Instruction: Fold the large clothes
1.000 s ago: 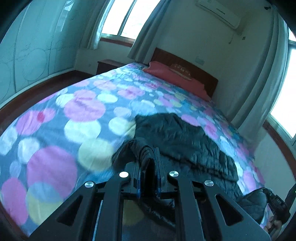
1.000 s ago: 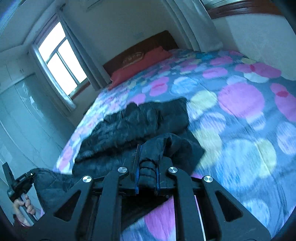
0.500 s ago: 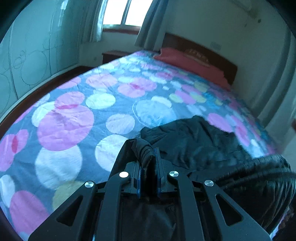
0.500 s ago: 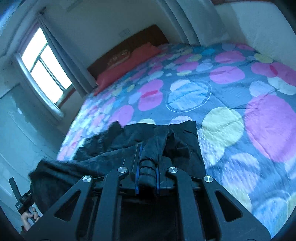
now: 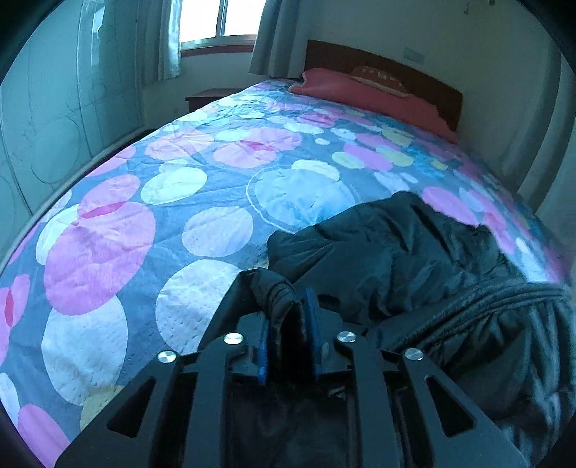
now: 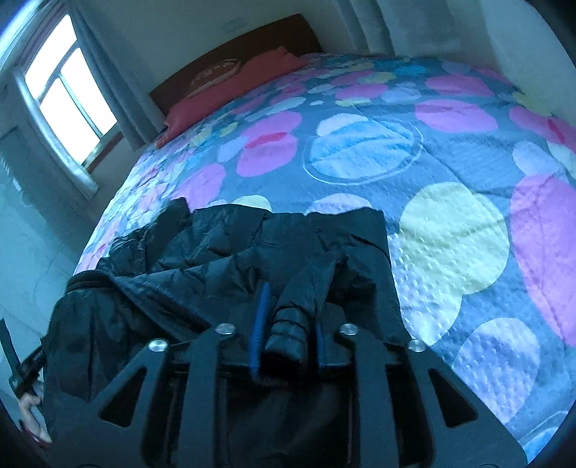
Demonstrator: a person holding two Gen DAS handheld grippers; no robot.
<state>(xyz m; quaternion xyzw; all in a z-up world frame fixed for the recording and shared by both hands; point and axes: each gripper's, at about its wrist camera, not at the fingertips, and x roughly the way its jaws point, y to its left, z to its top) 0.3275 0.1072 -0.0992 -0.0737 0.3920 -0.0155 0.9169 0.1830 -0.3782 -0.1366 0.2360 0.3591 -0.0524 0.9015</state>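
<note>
Both tools, left tool (image 5: 288,320) and right tool (image 6: 288,324), grasp the jacket (image 5: 396,252); advise lowering both edges level onto the bed (image 5: 144,216).

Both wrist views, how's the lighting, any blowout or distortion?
Left wrist view: dim bluish cast, blown-out window, fisheye curving the polka-dot bedspread. Right wrist view: window also overexposed, black padded jacket nearly detail-less in shadow.

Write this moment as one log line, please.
left tool: shut on jacket | right tool: shut on jacket | jacket: bunched on bedspread
</note>
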